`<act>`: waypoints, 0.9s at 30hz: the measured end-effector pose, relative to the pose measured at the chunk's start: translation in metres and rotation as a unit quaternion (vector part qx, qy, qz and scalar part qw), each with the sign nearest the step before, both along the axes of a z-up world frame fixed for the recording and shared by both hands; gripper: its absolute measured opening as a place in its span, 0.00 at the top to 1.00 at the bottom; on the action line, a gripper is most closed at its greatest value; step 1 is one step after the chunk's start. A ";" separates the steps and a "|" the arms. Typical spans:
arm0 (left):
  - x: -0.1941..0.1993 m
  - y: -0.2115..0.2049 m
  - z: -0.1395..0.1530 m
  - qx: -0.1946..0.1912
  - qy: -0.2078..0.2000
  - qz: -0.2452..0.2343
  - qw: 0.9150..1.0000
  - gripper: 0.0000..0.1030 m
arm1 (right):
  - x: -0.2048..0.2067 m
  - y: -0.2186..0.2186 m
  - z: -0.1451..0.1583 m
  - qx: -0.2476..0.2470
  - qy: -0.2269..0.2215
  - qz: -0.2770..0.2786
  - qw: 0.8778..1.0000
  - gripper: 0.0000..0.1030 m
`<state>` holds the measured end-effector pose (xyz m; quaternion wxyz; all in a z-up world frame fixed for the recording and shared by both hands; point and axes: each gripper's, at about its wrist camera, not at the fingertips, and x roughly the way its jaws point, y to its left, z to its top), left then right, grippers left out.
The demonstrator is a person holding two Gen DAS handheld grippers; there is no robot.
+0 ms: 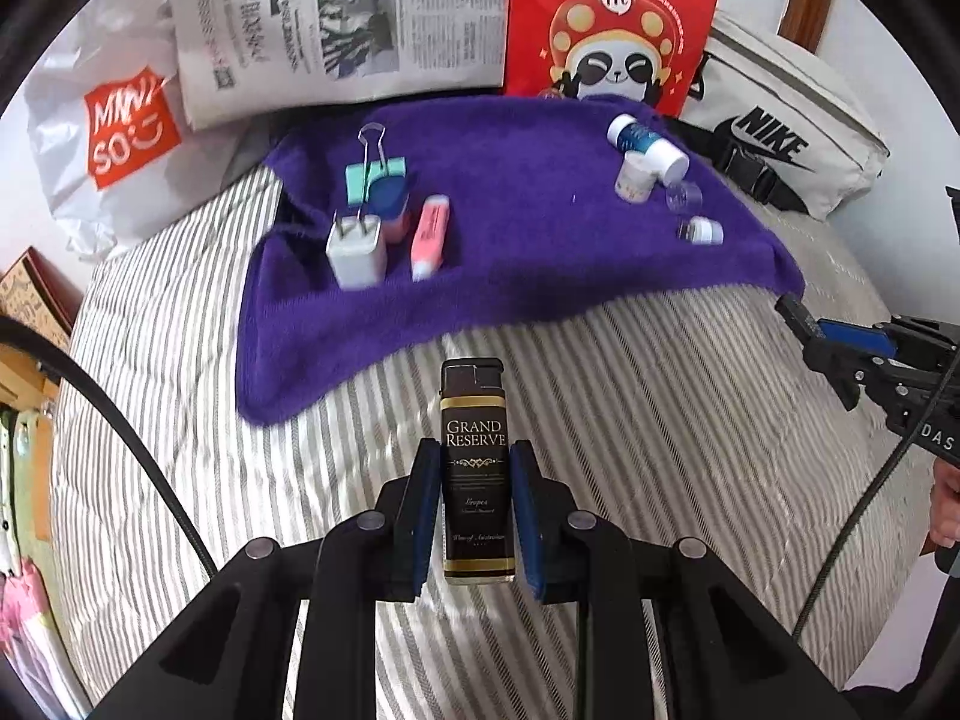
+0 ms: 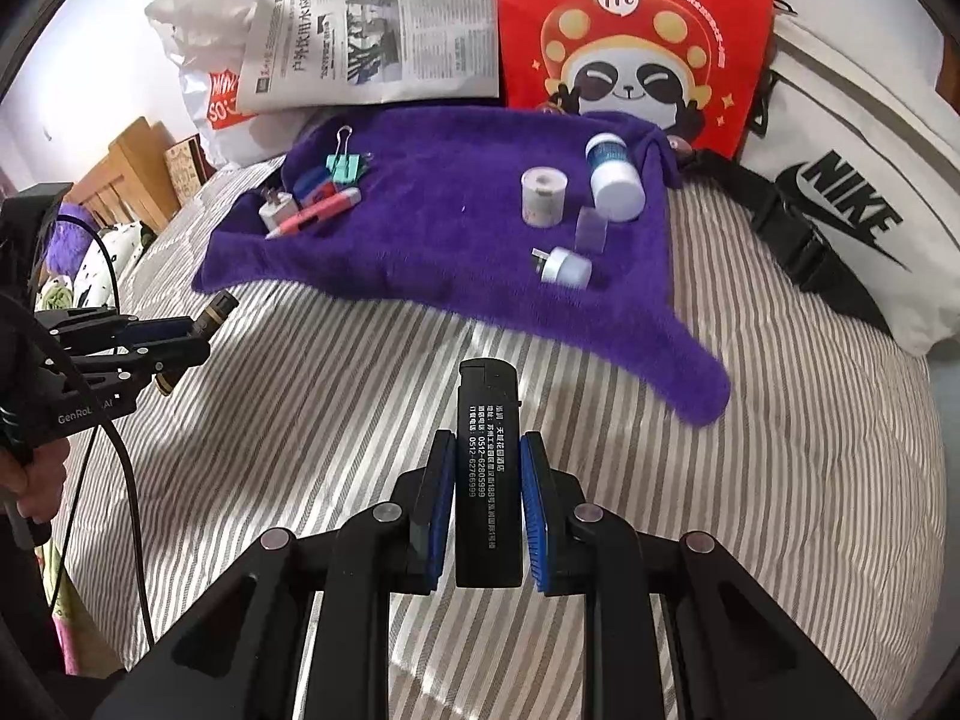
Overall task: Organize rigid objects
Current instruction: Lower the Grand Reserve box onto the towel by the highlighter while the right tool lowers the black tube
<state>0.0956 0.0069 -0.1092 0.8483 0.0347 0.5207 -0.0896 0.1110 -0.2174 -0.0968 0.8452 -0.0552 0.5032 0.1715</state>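
Clamping a dark brown lighter with gold bands and "Grand Reserve" print (image 1: 478, 468) between blue pads, left gripper (image 1: 478, 450) raised over grey-and-white striped bedding (image 1: 660, 420), lighter upright between the jaws and clear of the bed. Pinching a plain black lighter with white printed text (image 2: 487, 480) the same way, right gripper (image 2: 487, 450) also above the stripes. Beyond both, purple fuzzy towel (image 1: 510, 252) spread on the bed. On its left part: white plug charger (image 1: 354, 249), pink highlighter (image 1: 429, 234), mint binder clip (image 1: 372, 171), blue-lidded small box (image 1: 390, 201), bunched close. On its right part: white-capped blue-label bottle (image 1: 648, 144), small white jar (image 1: 635, 175), clear cap (image 1: 684, 197), small white bottle lying down (image 1: 701, 231). Behind towel: folded newspaper (image 1: 336, 24), red panda-print bag (image 1: 612, 18), white Nike bag (image 1: 792, 120), white Miniso plastic bag (image 1: 114, 120).
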 end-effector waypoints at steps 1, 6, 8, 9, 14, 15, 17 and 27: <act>0.004 -0.001 0.004 0.000 -0.004 0.000 1.000 0.78 | 0.004 0.000 0.002 0.001 -0.003 0.000 1.000 0.79; 0.027 0.000 0.021 -0.012 -0.017 -0.002 1.000 0.78 | 0.026 0.003 0.012 0.011 -0.011 0.002 1.000 0.79; 0.036 0.000 0.025 -0.011 -0.022 -0.001 1.000 0.78 | 0.036 0.005 0.015 0.014 -0.014 0.005 1.000 0.79; 0.041 -0.001 0.027 -0.011 -0.023 -0.002 1.000 0.78 | 0.041 0.006 0.016 0.017 -0.016 0.004 1.000 0.79; 0.069 -0.003 0.027 -0.021 -0.020 -0.005 1.000 0.78 | 0.065 0.011 0.016 0.029 -0.012 0.001 1.000 0.79; 0.074 -0.004 0.027 -0.025 -0.019 -0.005 0.999 0.78 | 0.070 0.012 0.016 0.032 -0.012 0.001 0.999 0.79; 0.087 -0.006 0.026 -0.031 -0.018 -0.008 0.999 0.78 | 0.078 0.014 0.015 0.035 -0.010 0.002 0.999 0.79; 0.149 -0.024 0.002 -0.037 0.008 -0.022 0.999 0.78 | 0.108 0.013 0.008 0.040 -0.005 -0.004 0.999 0.79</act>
